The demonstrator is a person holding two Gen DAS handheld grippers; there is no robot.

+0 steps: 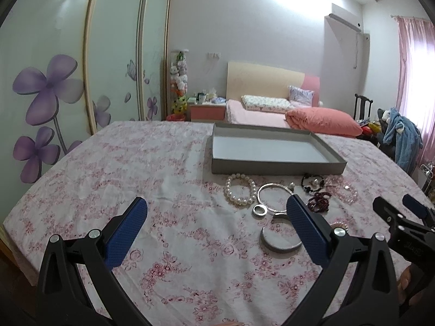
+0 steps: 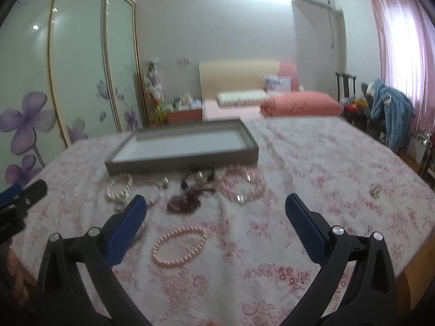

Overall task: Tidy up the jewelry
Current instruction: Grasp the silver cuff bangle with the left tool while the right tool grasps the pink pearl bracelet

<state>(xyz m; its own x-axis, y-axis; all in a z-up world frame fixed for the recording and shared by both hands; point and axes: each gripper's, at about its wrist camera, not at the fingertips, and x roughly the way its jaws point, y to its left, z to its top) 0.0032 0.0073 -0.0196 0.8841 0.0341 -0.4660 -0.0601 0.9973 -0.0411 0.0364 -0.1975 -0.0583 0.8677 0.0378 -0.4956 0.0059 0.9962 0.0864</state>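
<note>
Two grippers hover over a flowered tablecloth in a bedroom, and I hold both with fingers spread wide, gripping nothing. My left gripper hangs above bare cloth left of the jewelry; its right finger crosses in front of a silver hoop. My right gripper sits above a pink pearl strand, which lies between its fingers on the cloth, untouched.

A grey tray stands empty at the far side of the table. Just before its near wall lie a white pearl bracelet, the hoop, a dark bead bracelet, a deep red bead cluster and pale pink beads. Nearer me rest a small silver ring and a grey bangle. In the right view, which is blurred, a small glinting piece lies well apart to the right; I cannot tell what it is.
</note>
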